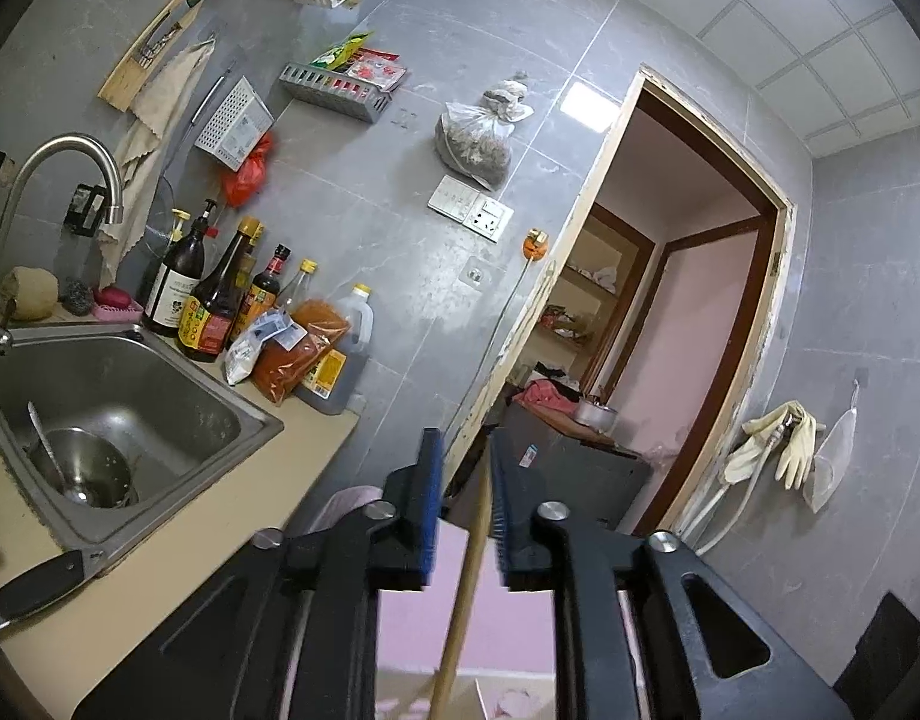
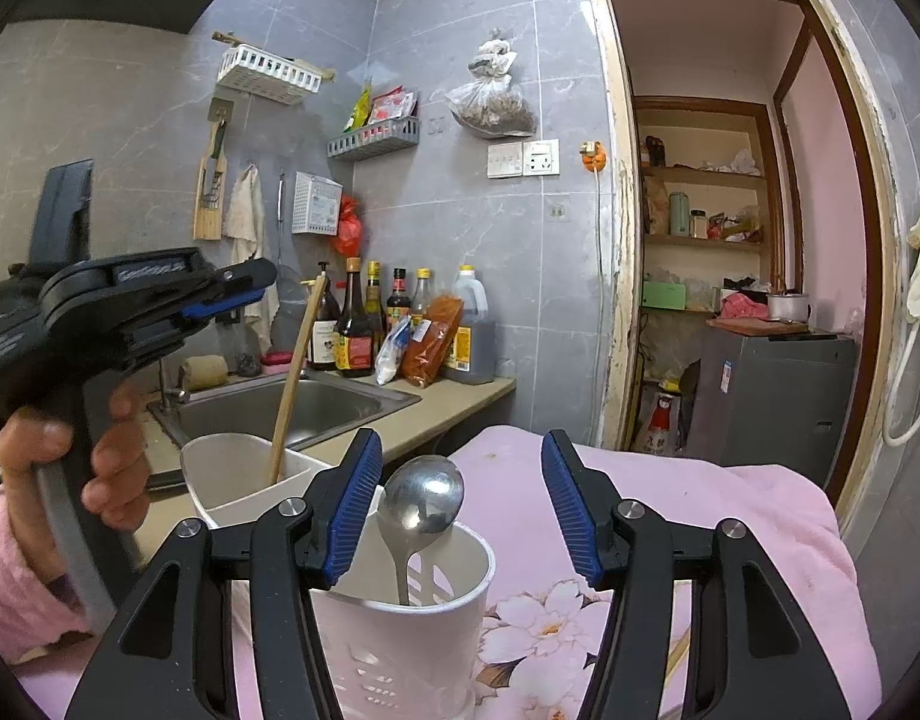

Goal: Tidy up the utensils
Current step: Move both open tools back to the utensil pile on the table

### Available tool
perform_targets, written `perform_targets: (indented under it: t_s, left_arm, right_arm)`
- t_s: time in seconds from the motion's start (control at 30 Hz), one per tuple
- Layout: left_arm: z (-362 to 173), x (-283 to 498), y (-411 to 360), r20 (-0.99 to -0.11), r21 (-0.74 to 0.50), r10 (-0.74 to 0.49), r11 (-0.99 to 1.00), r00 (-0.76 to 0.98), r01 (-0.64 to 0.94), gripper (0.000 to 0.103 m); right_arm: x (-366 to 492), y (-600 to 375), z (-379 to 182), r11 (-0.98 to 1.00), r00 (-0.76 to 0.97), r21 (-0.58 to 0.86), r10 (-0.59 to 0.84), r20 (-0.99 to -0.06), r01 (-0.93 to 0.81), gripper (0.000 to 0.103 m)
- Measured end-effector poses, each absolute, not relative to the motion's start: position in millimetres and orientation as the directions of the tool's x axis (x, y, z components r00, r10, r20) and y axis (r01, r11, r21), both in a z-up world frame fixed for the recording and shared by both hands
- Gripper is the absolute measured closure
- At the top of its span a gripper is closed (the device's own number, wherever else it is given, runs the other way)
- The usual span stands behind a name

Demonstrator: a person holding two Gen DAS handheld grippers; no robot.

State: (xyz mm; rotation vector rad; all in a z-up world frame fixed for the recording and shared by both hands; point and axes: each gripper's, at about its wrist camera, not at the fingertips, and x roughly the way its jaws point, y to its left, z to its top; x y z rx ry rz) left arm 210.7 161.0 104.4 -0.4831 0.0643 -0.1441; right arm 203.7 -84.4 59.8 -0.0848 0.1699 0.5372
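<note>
Chopstick [image 2: 292,384] is standing tilted in the white holder [image 2: 400,612], left gripper [image 1: 466,504] jaws sitting slightly parted around it. Right gripper [image 2: 460,510] jaws are gaping wide, empty, flanking the spoon [image 2: 421,495].

Beige counter [image 2: 460,399] had the steel sink [image 2: 316,405] set in it, with a row of sauce bottles [image 2: 364,324] and an oil jug [image 2: 469,330] along the wall. A knife [image 1: 37,588] lay on the counter's front edge. The white holder [image 2: 400,630] sat on a pink floral cloth [image 2: 670,540].
</note>
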Motion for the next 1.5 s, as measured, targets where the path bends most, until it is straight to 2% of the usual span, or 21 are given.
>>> perform_targets:
  t_s: [0.03,0.2,0.33,0.4,0.6,0.7,0.97,1.27,1.37,1.43,1.5]
  left_arm:
    - [105,206,157,-0.034,-0.456,-0.143,0.883,0.989,0.111,0.077]
    - [106,188,134,-0.071,-0.396,-0.127,0.914,0.989,0.089,0.068]
    - [108,174,108,-0.094,-0.332,-0.14,0.938,0.986,0.102,0.05]
    - [108,170,94,-0.11,-0.324,-0.177,0.936,0.978,0.133,0.045]
    - [102,162,58,-0.141,-0.305,-0.269,0.927,0.953,0.217,0.013]
    - [97,158,41,-0.155,-0.295,-0.303,0.922,0.94,0.249,0.007]
    - [81,148,-9,-0.241,-0.23,-0.397,0.91,0.886,0.345,0.005]
    - [52,154,-56,-0.404,-0.159,-0.459,0.887,0.791,0.434,0.006]
    - [43,159,-67,-0.454,-0.146,-0.464,0.881,0.761,0.45,0.016]
    - [36,167,-74,-0.505,-0.14,-0.462,0.877,0.729,0.459,0.032]
    - [27,176,-80,-0.553,-0.149,-0.464,0.872,0.692,0.466,0.039]
  right_arm:
    - [203,-86,62,0.859,0.849,-0.033,0.499,-0.175,-0.512,0.044]
    - [194,-105,79,0.879,0.873,-0.006,0.471,-0.127,-0.476,0.034]
    - [181,-130,92,0.902,0.898,0.009,0.431,-0.09,-0.432,0.024]
    - [175,-144,96,0.914,0.911,0.003,0.405,-0.083,-0.406,0.02]
    - [156,-187,101,0.948,0.946,-0.031,0.315,-0.083,-0.318,0.002]
    - [148,-209,100,0.959,0.957,-0.033,0.277,-0.091,-0.281,0.0]
    - [140,-252,89,0.97,0.958,-0.055,0.225,-0.176,-0.238,0.0]
    - [157,-284,57,0.968,0.895,-0.013,0.228,-0.384,-0.252,0.002]
    - [164,-289,45,0.964,0.859,0.015,0.244,-0.451,-0.266,0.013]
    - [169,-289,37,0.959,0.831,0.033,0.262,-0.491,-0.283,0.023]
    - [172,-287,29,0.951,0.798,0.049,0.283,-0.532,-0.305,0.03]
